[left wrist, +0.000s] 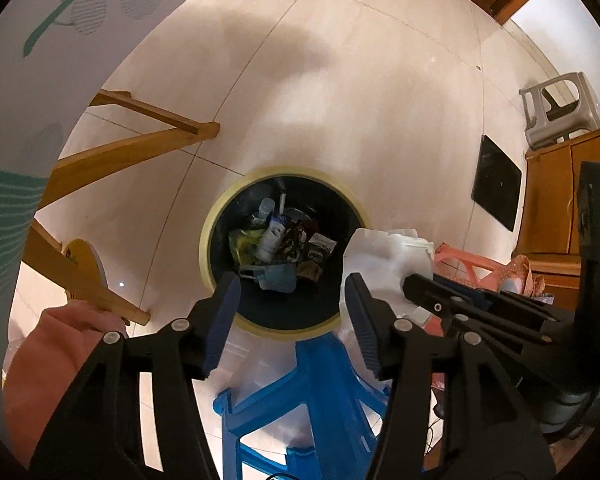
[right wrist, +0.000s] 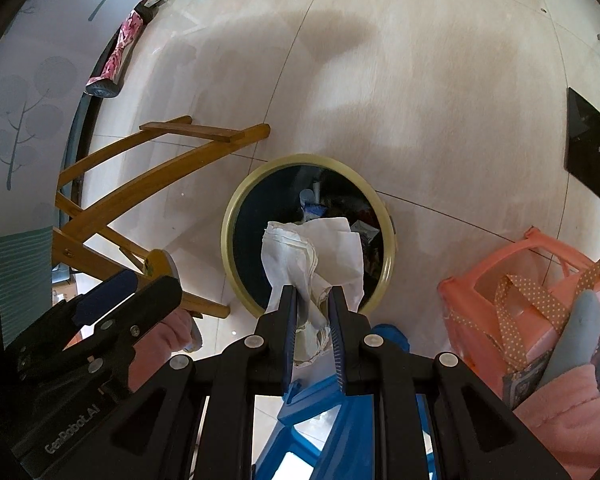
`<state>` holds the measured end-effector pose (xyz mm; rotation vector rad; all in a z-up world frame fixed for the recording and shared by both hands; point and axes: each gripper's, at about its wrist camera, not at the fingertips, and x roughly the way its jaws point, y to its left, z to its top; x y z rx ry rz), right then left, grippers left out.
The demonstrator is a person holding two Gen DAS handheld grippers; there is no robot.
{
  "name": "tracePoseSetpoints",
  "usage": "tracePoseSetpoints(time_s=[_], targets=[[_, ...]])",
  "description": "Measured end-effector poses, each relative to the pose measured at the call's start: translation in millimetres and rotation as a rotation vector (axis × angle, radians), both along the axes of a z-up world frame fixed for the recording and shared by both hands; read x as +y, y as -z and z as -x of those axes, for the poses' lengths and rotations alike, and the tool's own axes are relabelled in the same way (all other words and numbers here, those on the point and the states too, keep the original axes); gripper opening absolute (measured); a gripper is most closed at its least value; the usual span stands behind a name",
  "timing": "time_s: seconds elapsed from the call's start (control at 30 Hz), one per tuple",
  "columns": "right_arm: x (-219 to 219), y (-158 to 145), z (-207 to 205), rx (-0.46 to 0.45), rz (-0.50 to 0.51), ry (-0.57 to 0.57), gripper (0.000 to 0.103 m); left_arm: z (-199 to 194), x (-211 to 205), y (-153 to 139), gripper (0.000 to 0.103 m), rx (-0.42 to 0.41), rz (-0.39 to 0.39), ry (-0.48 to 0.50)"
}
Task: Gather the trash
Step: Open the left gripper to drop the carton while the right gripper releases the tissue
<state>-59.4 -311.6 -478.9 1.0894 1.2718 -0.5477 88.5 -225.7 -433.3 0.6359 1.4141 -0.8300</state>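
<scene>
A round trash bin [left wrist: 220, 220] with a yellow rim and black liner stands on the floor below both grippers, with bottles, wrappers and a blue mask inside; it also shows in the right wrist view [right wrist: 236, 208]. My right gripper [right wrist: 313, 296] is shut on a crumpled white paper [right wrist: 324, 252] and holds it over the bin's near edge. The paper also shows in the left wrist view [left wrist: 388, 256]. My left gripper [left wrist: 292, 284] is open and empty above the bin's near rim; it also shows in the right wrist view [right wrist: 132, 288].
A blue plastic stool [left wrist: 312, 392] stands just below the grippers. A wooden chair frame [right wrist: 148, 184] is to the left of the bin. A pink plastic stool [right wrist: 512, 264] with a dotted bag is on the right. A black mat [left wrist: 496, 188] and wooden cabinet [left wrist: 560, 200] lie right.
</scene>
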Motion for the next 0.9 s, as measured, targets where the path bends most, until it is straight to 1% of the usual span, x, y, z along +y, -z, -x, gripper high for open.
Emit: tracePoseSetpoints(time_s=[0.2,0.27,0.33,0.47,0.53,0.73,0.9], targets=[[1.5,1.3,-5.2,-0.019,-0.019,-0.012,0.016,4.0,10.6,-7.6,0.051,-0.015,-0.023,-0.034],[2.9,0.7,-8.5,-0.028,-0.03,-0.016,0.024,4.6,14.3,-9.4,0.051,-0.024,-0.027,-0.044],[4.5,0.8,-10.3,-0.033,-0.039,-0.011,0.026,4.7,17.7,-11.8,0.051,-0.039,-0.034,-0.058],[6.1,0.7,-13.1,-0.038,-0.043,-0.014,0.036,2.1,25.7,-15.5,0.051,-0.036,-0.04,-0.09],[7.0,0.6,-13.9,-0.045,-0.055,-0.011,0.036,1.3,29.3,-17.1,0.051,-0.03,-0.043,-0.107],[7.9,-3.8,-13.7,-0.054,-0.047,-0.009,0.036,3.0,36.7,-25.1,0.051,-0.017,-0.043,-0.127],[8.4,-12.3,-8.9,-0.04,-0.034,-0.016,0.036,8.1,41.8,-35.1,0.051,0.002,-0.041,-0.136]])
